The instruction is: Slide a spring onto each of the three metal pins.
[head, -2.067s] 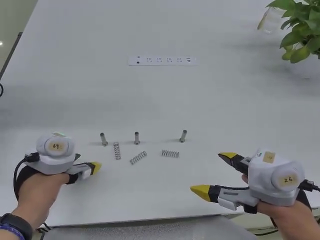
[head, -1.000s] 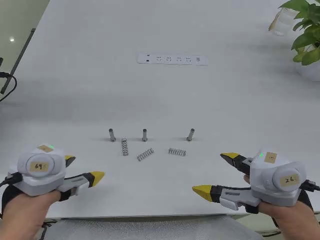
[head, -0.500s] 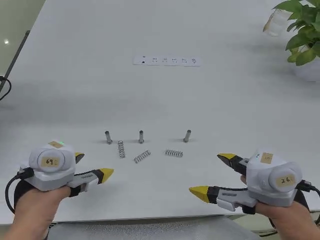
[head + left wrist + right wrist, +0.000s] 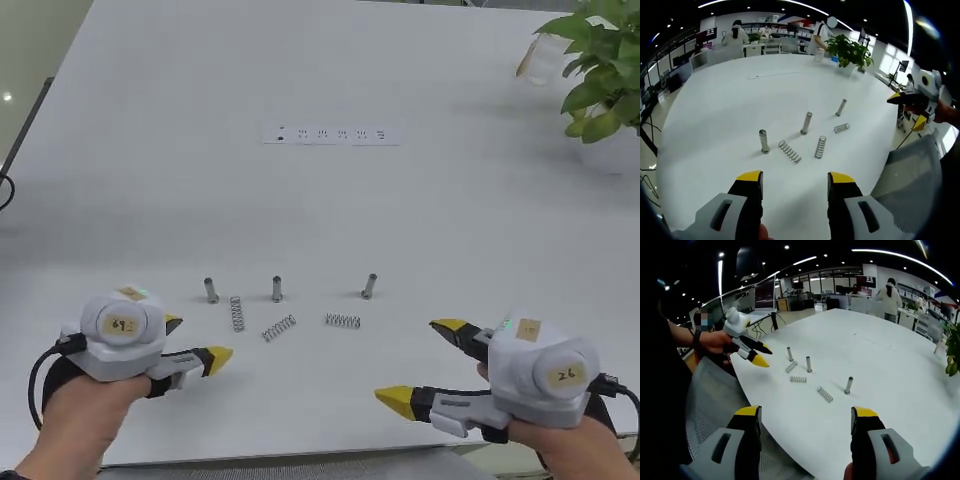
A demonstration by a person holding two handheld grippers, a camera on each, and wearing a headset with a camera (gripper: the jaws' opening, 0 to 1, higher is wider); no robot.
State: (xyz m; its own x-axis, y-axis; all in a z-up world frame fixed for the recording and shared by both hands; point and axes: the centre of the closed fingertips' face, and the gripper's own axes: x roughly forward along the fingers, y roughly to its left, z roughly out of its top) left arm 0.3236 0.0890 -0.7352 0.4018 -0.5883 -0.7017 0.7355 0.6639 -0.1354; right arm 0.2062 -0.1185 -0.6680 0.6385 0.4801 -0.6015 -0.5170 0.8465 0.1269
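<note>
3 short grey metal pins are stood on end in a row on the white table (image 4: 320,200). In the head view they are the left pin (image 4: 211,290), the middle pin (image 4: 277,289) and the right pin (image 4: 369,286), the last being set further apart. All 3 are bare.

3 small coil springs are laid flat just in front of them, none touching a pin. The left spring (image 4: 237,313) is pointed away from the viewer, the middle spring (image 4: 279,327) is laid slantwise, and the right spring (image 4: 342,320) is laid crosswise.
</note>
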